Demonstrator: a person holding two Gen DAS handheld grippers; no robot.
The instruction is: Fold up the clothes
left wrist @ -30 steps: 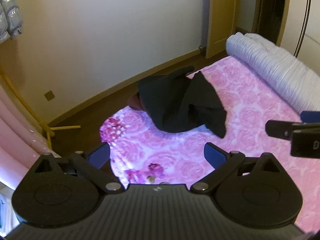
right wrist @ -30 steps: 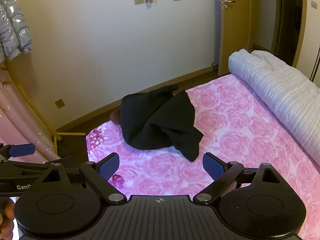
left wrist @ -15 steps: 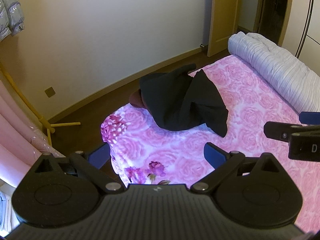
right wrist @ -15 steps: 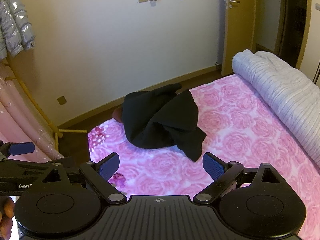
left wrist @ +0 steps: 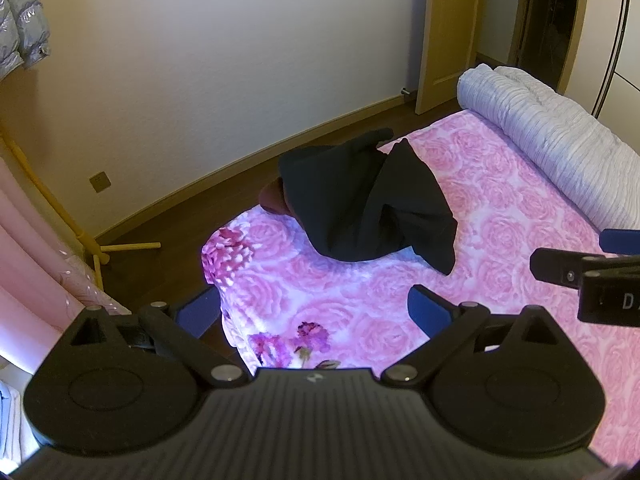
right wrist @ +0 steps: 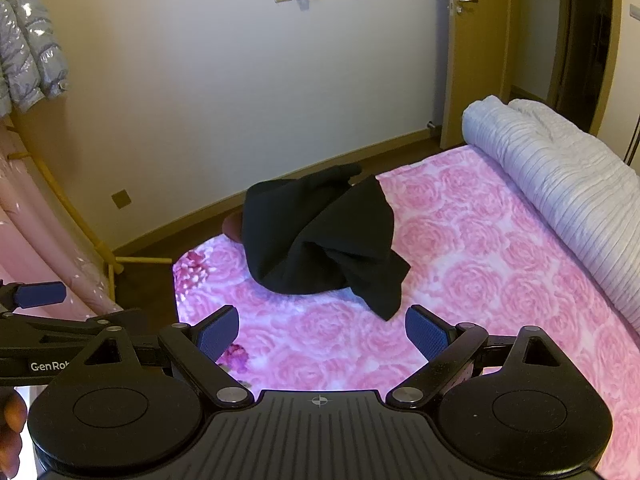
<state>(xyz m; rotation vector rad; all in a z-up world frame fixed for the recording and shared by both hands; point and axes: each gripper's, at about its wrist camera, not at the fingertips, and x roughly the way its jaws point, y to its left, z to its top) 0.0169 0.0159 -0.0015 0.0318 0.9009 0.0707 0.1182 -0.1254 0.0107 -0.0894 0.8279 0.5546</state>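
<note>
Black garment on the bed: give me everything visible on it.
The black garment is plain, matte, soft-looking cloth with no print or fastenings visible. It lies crumpled in an unfolded heap, creased into overlapping flaps, with one corner pointing toward the cameras and a narrow end trailing to the far bed edge. It rests on the pink rose-patterned bedspread near the bed's far left corner. A brownish rounded thing peeks from under its left side. Neither tongs touch it.

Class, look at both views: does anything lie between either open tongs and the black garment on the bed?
Nothing visible does. Only bare pink bedspread separates the right tongs and left tongs from the black garment.
</note>
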